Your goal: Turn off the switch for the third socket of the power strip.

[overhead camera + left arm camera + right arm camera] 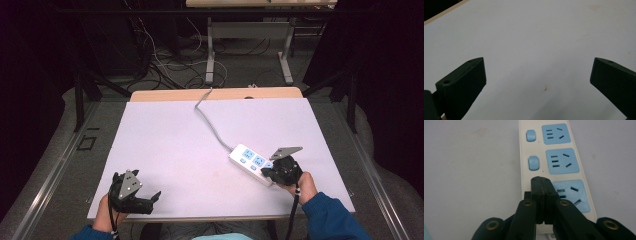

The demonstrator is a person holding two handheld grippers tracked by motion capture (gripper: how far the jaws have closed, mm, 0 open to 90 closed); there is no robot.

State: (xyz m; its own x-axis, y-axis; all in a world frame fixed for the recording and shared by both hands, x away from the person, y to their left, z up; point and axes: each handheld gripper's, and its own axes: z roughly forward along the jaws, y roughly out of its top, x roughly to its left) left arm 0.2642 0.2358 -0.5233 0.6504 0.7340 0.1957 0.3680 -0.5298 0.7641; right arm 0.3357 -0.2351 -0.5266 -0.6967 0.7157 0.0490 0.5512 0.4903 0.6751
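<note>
A white power strip (251,161) with three blue sockets lies at the table's right front, and its grey cable (212,122) runs to the far edge. In the right gripper view the power strip (556,152) shows two blue rocker switches beside the farther sockets. My right gripper (541,181) is shut with nothing between its jaws. Its tips sit over the spot beside the nearest socket and hide what lies under them. From above, the right gripper (268,172) is at the strip's near end. My left gripper (151,199) stands open near the front left edge, and in its own view the left gripper (537,61) is over bare table.
A white sheet (165,140) covers the table; a wooden strip (165,95) shows along its far edge. Beyond the table are metal table legs (210,65) and loose cables (165,65) on the floor. Dark frames stand at both sides.
</note>
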